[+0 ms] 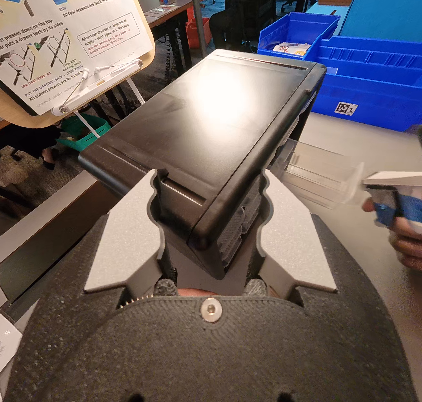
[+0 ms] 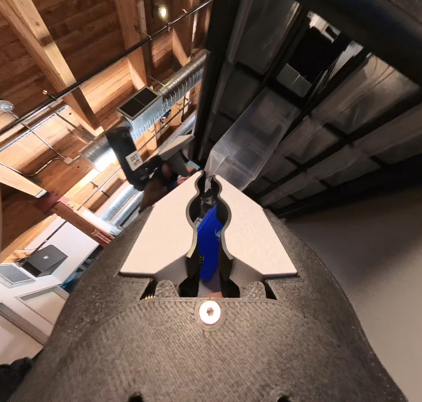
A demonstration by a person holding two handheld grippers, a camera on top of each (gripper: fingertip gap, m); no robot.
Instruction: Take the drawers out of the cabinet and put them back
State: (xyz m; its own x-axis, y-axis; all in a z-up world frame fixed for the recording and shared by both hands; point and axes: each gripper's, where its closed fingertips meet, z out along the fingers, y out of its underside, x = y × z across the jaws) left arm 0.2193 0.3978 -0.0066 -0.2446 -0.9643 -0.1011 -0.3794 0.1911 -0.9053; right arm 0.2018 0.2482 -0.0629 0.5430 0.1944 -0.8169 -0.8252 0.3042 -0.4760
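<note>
The black drawer cabinet stands on the grey table. My left gripper is open; its grey fingers straddle the cabinet's near top corner and clamp nothing. My right gripper is shut on the front lip of a clear plastic drawer, which sticks partly out of the cabinet's front. The left wrist view shows the same drawer out to the right with the right gripper on its end. Other clear drawers sit in their slots. The left gripper shows farther off in the right wrist view.
Blue bins stand on the table behind and right of the cabinet. An instruction sheet on a wooden easel stands at the left, with a green bin below it. A hand holds the right gripper.
</note>
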